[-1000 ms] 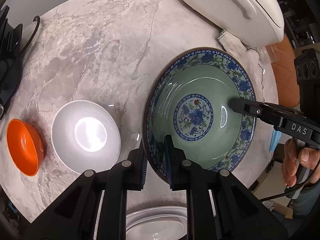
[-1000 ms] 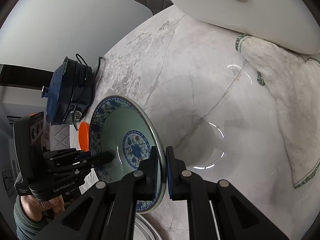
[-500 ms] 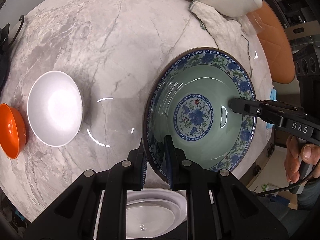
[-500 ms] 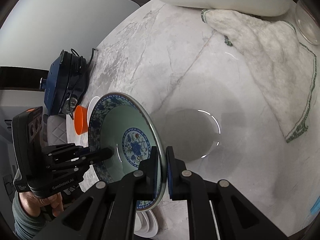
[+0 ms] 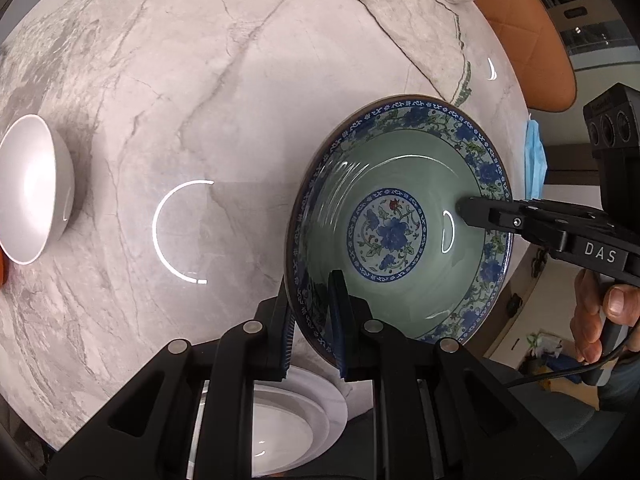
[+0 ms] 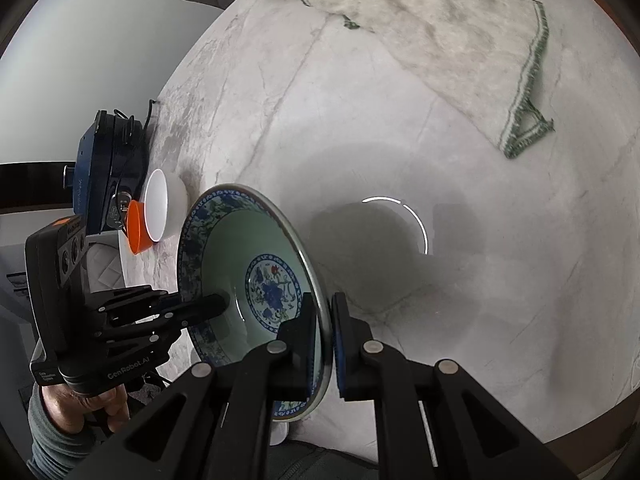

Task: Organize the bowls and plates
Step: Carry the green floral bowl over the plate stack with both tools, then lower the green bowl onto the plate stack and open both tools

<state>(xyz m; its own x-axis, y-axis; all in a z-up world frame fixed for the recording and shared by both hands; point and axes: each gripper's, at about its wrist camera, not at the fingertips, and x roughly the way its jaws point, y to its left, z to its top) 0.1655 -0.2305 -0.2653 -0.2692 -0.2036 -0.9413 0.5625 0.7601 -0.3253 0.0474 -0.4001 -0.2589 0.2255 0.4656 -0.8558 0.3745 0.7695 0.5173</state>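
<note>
A large green bowl with a blue floral rim (image 5: 400, 224) hangs above the marble table, held from both sides. My left gripper (image 5: 312, 320) is shut on its near rim. My right gripper (image 6: 322, 336) is shut on the opposite rim and shows in the left wrist view (image 5: 472, 210). The bowl also shows in the right wrist view (image 6: 256, 280). A white bowl (image 5: 28, 188) sits at the far left, with an orange bowl (image 6: 136, 228) beside it. White stacked plates (image 5: 288, 428) lie below the left gripper at the table's near edge.
A white cloth with green trim (image 6: 452, 40) lies on the far side of the marble table (image 5: 200, 100). A dark blue device (image 6: 104, 168) stands at the table's left edge. An orange chair (image 5: 532, 40) stands beyond the table.
Both grippers have carried the green bowl to the right across the table. The white and orange bowls have slid toward the left edge of the left wrist view; the cloth came into view.
</note>
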